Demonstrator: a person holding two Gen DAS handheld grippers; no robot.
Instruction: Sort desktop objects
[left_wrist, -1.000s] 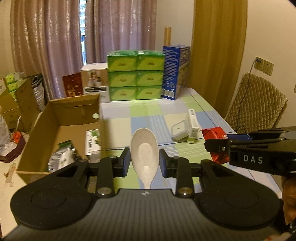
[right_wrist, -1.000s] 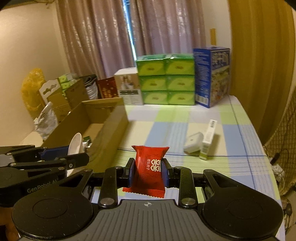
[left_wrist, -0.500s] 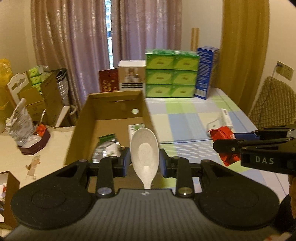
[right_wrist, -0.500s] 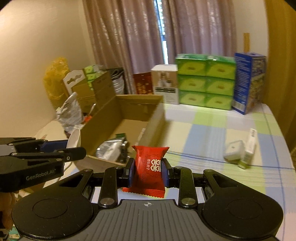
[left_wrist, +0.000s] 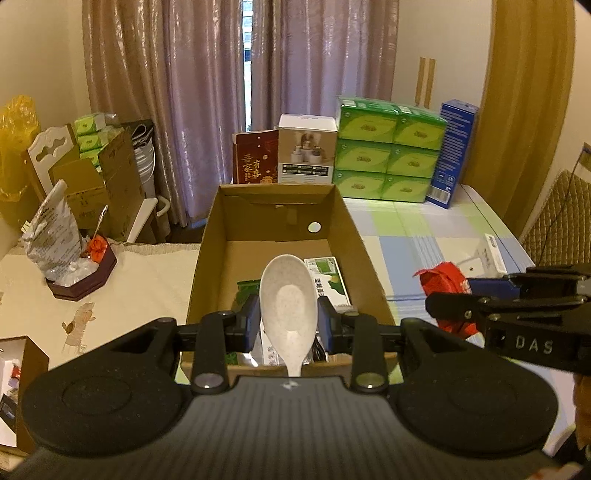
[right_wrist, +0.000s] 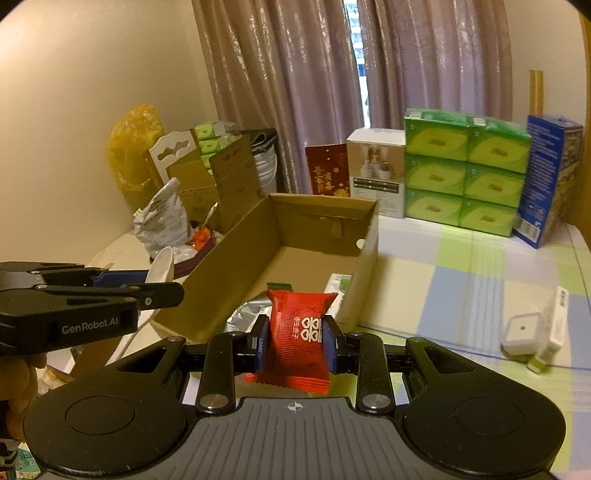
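Both grippers have swung over to the cardboard box (left_wrist: 354, 236): left fingers (left_wrist: 251, 321) gripping spoon (left_wrist: 288, 299), right fingers (right_wrist: 328, 339) gripping red packet (right_wrist: 299, 332); drop-off nearing.

Purple curtains (left_wrist: 207, 92) behind; green tissue packs (left_wrist: 388, 147) stacked beside blue carton (left_wrist: 452, 151).

Checked tablecloth table (right_wrist: 461, 266): cardboard box (right_wrist: 365, 258) at left edge; green tissue packs (right_wrist: 465, 173) stacked along far edge.
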